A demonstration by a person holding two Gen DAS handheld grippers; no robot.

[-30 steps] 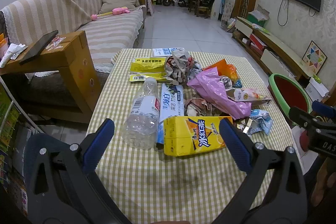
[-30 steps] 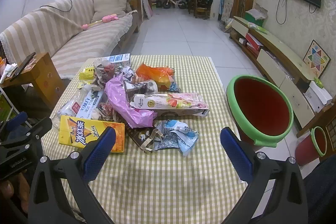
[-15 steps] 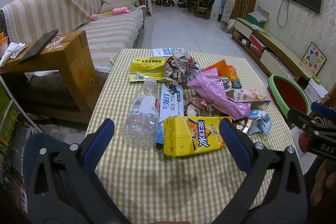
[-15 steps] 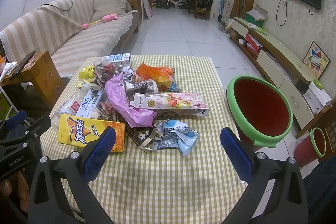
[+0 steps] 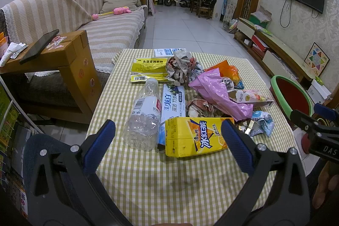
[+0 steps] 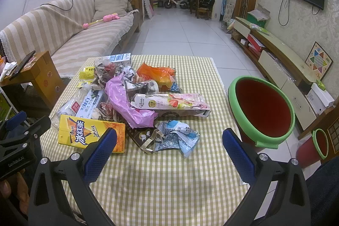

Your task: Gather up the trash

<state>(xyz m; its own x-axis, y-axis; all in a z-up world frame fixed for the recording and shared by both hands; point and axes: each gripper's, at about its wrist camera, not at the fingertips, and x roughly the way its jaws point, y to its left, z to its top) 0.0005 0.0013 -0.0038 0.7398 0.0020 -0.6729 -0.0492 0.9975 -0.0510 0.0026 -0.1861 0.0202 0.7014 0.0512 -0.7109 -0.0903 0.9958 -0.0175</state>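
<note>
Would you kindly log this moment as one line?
left gripper: open, empty | right gripper: open, empty | trash pile: untouched on table | bin: beside table

Left gripper (image 5: 168, 144): black plastic frame with triangular cut-outs, two fingers with blue textured pads (image 5: 99, 147), silver round-head screws at each finger base. Seen from the right wrist camera, its body carries white lettering "GenRobot.AI".

Right gripper (image 6: 169, 150): same build, black frame, blue mesh-patterned pads (image 6: 237, 155), silver screws. Seen from the left wrist camera, white letters "DAS" show on its side; the rest is cut off.
</note>
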